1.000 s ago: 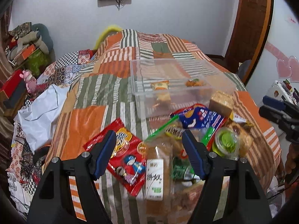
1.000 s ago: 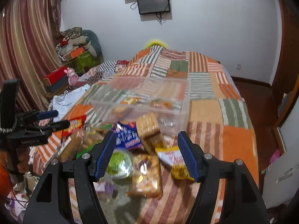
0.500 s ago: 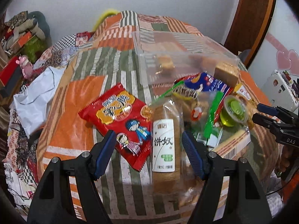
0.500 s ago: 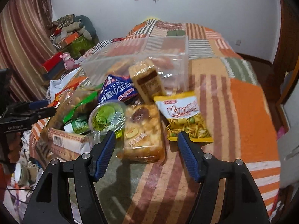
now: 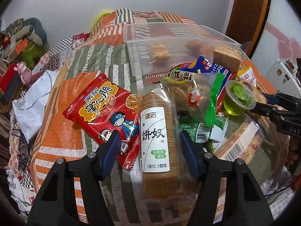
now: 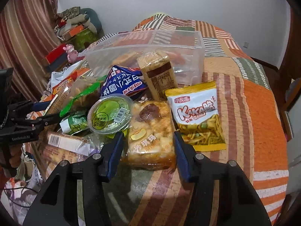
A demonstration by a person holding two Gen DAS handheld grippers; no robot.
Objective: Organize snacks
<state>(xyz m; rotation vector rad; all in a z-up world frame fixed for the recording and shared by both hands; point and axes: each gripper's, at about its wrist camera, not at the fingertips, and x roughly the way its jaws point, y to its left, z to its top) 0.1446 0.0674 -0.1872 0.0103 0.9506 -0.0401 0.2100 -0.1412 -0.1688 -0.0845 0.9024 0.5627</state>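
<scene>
A pile of snacks lies on the patchwork bedspread in front of a clear plastic bin [image 5: 180,37] that holds a few items. My left gripper [image 5: 149,143] is open, its fingers either side of a biscuit roll with a white label [image 5: 155,137], beside a red snack bag [image 5: 105,107]. My right gripper [image 6: 148,143] is open around a clear-wrapped pastry pack [image 6: 150,131]. A green jelly cup [image 6: 110,114], a blue bag [image 6: 122,84] and a yellow Kaka bag [image 6: 197,113] lie close by. The bin [image 6: 146,43] also shows in the right wrist view.
A wrapped brown cake block [image 6: 160,75] leans on the bin's front wall. A boxed snack with a barcode [image 6: 64,143] lies at the bed's left edge. Clutter and a pink toy [image 6: 70,50] sit beyond the bed. A door [image 5: 248,15] stands right.
Both grippers have lowered and moved forward toward the snack pile. The biscuit roll now sits between the left fingers and the pastry pack between the right fingers. Both stay open.
</scene>
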